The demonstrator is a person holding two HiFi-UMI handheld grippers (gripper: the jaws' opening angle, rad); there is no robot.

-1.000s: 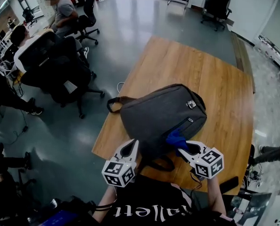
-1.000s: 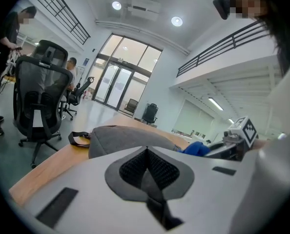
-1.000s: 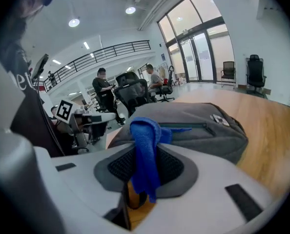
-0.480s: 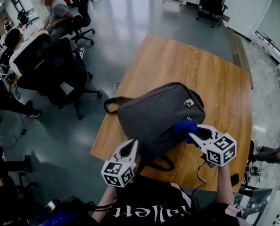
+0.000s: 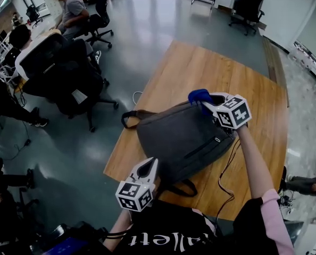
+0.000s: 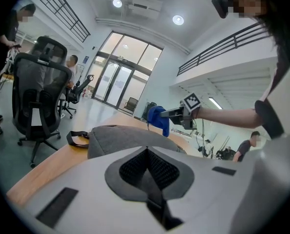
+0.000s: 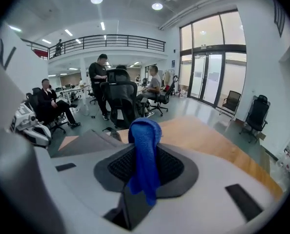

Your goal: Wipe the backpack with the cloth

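My right gripper (image 5: pixel 209 103) is clamped on the blue cloth (image 7: pixel 144 147), which droops from between the jaws. My left gripper (image 5: pixel 149 168) sits at lower centre of the head view, jaws together on nothing. The backpack (image 5: pixel 182 137) lies flat mid-frame on the wooden table (image 5: pixel 254 84), with the cloth at its far edge. I judge a wiping pass is in hand; next, press the cloth down and draw it across. Whether the cloth touches the fabric I cannot tell, and the bag's near end is hidden.
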